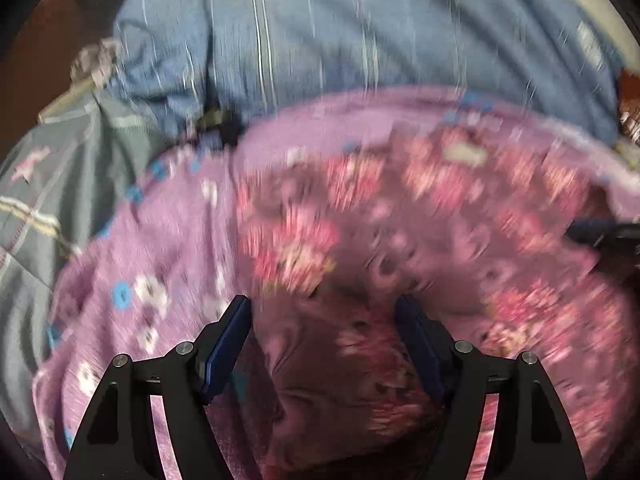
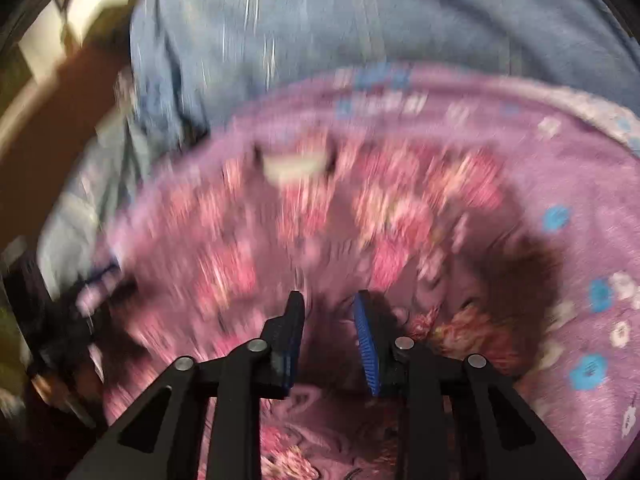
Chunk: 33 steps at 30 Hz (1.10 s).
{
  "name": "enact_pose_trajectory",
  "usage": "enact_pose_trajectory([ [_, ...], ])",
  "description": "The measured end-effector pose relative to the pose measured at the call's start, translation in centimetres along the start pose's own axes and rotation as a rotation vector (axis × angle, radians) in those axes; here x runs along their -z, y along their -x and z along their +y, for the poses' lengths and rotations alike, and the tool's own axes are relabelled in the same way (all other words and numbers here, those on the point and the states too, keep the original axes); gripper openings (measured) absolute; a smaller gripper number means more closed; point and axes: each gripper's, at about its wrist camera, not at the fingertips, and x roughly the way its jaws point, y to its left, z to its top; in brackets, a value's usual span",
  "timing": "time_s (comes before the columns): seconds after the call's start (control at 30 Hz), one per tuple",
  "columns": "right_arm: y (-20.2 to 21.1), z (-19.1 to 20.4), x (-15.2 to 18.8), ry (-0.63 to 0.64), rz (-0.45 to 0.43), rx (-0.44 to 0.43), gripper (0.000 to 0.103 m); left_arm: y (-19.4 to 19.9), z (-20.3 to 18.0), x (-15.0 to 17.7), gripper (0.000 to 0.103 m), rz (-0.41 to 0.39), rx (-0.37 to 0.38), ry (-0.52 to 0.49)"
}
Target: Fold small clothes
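— Left-wrist view first: what did you have under you?

— My left gripper (image 1: 323,312) hung with its jaws spread wide, nothing pinched between them. Below it lay the small dark pink garment with a red floral print (image 1: 360,248), bunched and creased, spread on a lilac fleece blanket dotted with white and blue flowers (image 1: 160,240). Everything was smeared by blur.

— And behind that?

— A blue striped cloth (image 1: 320,32) lay beyond the blanket's far edge, and a grey plaid fabric (image 1: 52,200) sat off to the left side.

— What about your other hand?

— My right gripper (image 2: 329,300) had its jaws parted narrowly, over the same floral garment (image 2: 312,216). I saw cloth beneath the gap, but the pads did not look pressed on it, so I read it as open. The lilac blanket (image 2: 580,168) showed on its right, the blue cloth (image 2: 360,12) above.
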Motion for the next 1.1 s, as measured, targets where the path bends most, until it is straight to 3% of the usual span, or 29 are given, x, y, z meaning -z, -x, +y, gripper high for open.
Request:
enact_pose_trajectory([
  [0.1, 0.3, 1.1, 0.3, 0.070, -0.027, 0.036, 0.035, -0.2, 0.8, 0.0, 0.080, 0.001, 0.031, 0.041],
  [0.23, 0.7, 0.8, 0.8, 0.030, -0.043, 0.022, 0.035, -1.0, 2.2, 0.1, 0.089, 0.013, 0.060, 0.113],
  [0.43, 2.0, 2.0, 3.5, 0.046, -0.143, 0.121, 0.038, 0.9, 2.9, 1.7, 0.090, -0.017, 0.066, 0.144],
  [0.5, 2.9, 2.6, 4.4, 0.048, -0.146, 0.152, 0.050, 2.9, 3.6, 2.9, 0.090, -0.046, 0.054, 0.155],
  [0.57, 4.3, 2.6, 5.9, 0.007, -0.130, 0.117, 0.050, 5.0, 4.4, 4.6, 0.090, -0.075, 0.046, 0.172],
  [0.73, 9.5, 1.7, 11.7, -0.091, -0.202, 0.046, 0.051, 9.2, 5.8, 10.9, 0.088, -0.057, 0.057, 0.247],
  [0.87, 13.4, 1.7, 15.4, -0.116, -0.235, 0.001, 0.063, 12.8, 6.0, 15.9, 0.088, -0.076, 0.103, 0.247],
  [1.0, 15.7, 2.0, 19.0, -0.128, -0.213, -0.042, 0.069, 13.7, 5.6, 20.2, 0.088, 0.019, 0.137, 0.228],
  [1.1, 16.0, 2.4, 22.3, -0.135, -0.149, -0.029, 0.072, 12.8, 5.5, 21.6, 0.088, 0.086, 0.151, 0.238],
])
